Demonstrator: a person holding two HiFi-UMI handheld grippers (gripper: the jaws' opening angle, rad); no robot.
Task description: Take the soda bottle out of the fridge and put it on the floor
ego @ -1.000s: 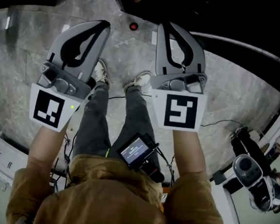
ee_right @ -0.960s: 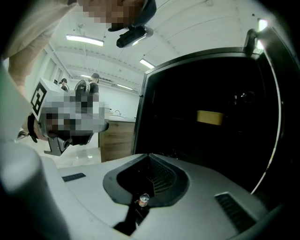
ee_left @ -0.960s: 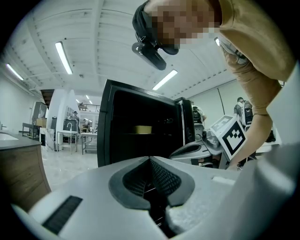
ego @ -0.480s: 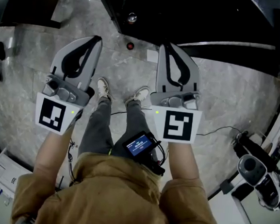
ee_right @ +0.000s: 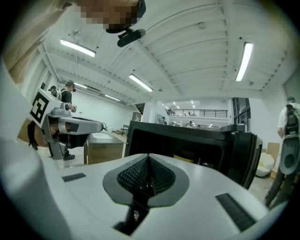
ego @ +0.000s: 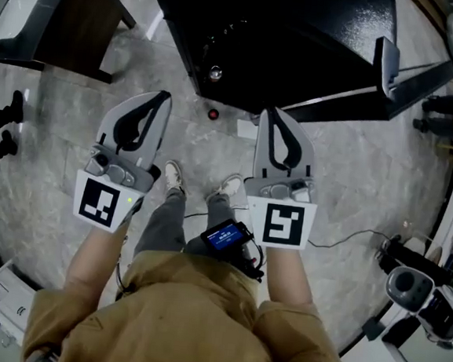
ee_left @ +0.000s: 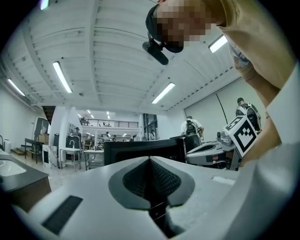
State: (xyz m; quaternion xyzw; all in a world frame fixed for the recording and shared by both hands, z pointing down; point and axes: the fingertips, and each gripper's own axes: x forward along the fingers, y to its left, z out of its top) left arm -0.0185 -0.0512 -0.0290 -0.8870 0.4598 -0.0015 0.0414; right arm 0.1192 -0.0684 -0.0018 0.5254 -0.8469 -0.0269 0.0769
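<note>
You've hardly begun — the fridge [ego: 302, 41] stands open ahead, yet your left gripper [ego: 164, 97] and right gripper [ego: 269, 111] are both closed on nothing, and the bottle — not clearly visible — is presumably inside.

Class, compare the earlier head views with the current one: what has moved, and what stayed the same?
The person has straightened up, lifting the left tool and right tool; the shoes look farther off and more of the black fridge shows ahead. Both tools stay shut, empty, side by side.
</note>
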